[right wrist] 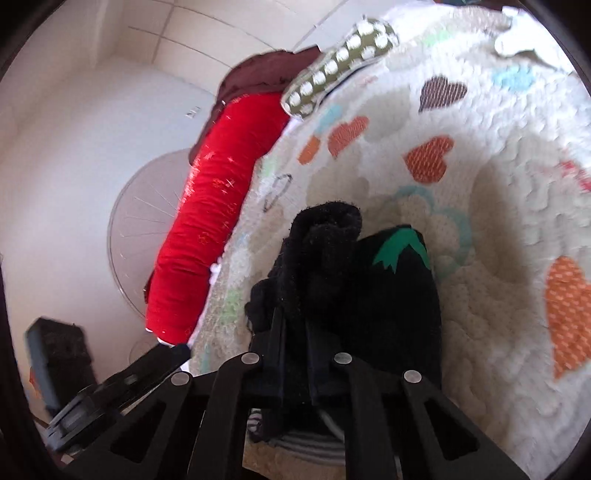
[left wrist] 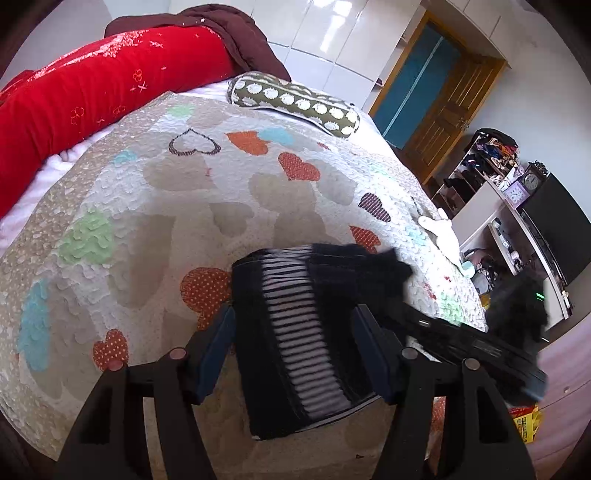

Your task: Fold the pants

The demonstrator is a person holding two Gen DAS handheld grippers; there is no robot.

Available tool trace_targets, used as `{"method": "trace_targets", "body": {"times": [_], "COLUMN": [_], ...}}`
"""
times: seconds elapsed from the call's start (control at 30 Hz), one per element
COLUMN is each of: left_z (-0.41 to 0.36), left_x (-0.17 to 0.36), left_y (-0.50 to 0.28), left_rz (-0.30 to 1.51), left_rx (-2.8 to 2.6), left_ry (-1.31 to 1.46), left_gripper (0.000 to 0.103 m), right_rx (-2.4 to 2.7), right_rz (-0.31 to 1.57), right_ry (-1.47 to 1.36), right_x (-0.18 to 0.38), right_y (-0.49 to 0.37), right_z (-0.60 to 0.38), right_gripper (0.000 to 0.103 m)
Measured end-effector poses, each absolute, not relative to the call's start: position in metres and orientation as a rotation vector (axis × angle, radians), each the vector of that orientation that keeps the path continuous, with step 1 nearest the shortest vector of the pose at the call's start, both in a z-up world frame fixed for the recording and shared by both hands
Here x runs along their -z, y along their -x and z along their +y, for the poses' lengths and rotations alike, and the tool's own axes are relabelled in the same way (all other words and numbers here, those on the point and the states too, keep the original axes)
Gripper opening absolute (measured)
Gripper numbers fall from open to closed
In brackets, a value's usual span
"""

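Observation:
The pants (left wrist: 295, 332) are black with a grey-and-black striped panel and lie folded small on the heart-patterned quilt (left wrist: 184, 206). My left gripper (left wrist: 295, 332) is open, its blue-padded fingers (left wrist: 218, 347) standing either side of the bundle. In the right wrist view my right gripper (right wrist: 299, 332) is shut on a bunched black edge of the pants (right wrist: 332, 266), which show a green patch. The right gripper also shows in the left wrist view (left wrist: 461, 343), reaching in from the right.
A red bolster (left wrist: 103, 96) and dark maroon blanket (left wrist: 236, 33) lie at the bed's far side, with a green spotted roll pillow (left wrist: 295, 101). A white cloth (left wrist: 441, 230) lies near the bed's right edge. Shelves, clocks and a wooden door stand beyond.

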State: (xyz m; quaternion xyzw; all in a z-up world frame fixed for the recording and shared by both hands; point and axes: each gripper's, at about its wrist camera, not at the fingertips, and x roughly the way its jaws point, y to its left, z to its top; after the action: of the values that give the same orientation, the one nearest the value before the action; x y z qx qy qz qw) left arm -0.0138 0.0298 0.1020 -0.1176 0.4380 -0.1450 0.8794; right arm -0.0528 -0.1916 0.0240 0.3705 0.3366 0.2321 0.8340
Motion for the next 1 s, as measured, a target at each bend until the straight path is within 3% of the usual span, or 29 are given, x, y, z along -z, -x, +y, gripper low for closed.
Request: {"method": "trace_targets", "body": {"times": [0.23,0.4,0.53,0.73,0.87,1.0], "left_z": [0.012,-0.016,-0.021,-0.013,0.003,0.023], "left_x": [-0.085,-0.052,-0.026,-0.036,-0.061,-0.086], "left_y": [0.007,-0.009,-0.012,-0.007,0.016,0.036], "left_rz": [0.958,1.038,1.1,1.081,0.997,0.921], "left_rx": [0.326,0.313,0.275,0.265,0.22,0.157], "left_ry": [0.232,0.139,0.135,0.175,0.176,0.186], "left_gripper": [0.064,0.065,0.066,0.066,0.066,0.066], "right_rx": [-0.418,-0.359,-0.318,-0.348,-0.39,-0.353], "right_rz": [0.667,0.758,0.72,0.576,0.658,0.834], "right_ry": [-0.864,-0.854,-0.768,-0.715,-0.691,-0.6], "right_x": [-0.014,0.011,-0.006,-0.049,-0.046,-0.004], "right_y": [0.094,0.082,0.088,0.095,0.054,0.004], "right_z": [-0.227,-0.225,-0.223,-0.224,-0.206,-0.181], "right_gripper": [0.01,0.013,0.014,0.015,0.016,0.018]}}
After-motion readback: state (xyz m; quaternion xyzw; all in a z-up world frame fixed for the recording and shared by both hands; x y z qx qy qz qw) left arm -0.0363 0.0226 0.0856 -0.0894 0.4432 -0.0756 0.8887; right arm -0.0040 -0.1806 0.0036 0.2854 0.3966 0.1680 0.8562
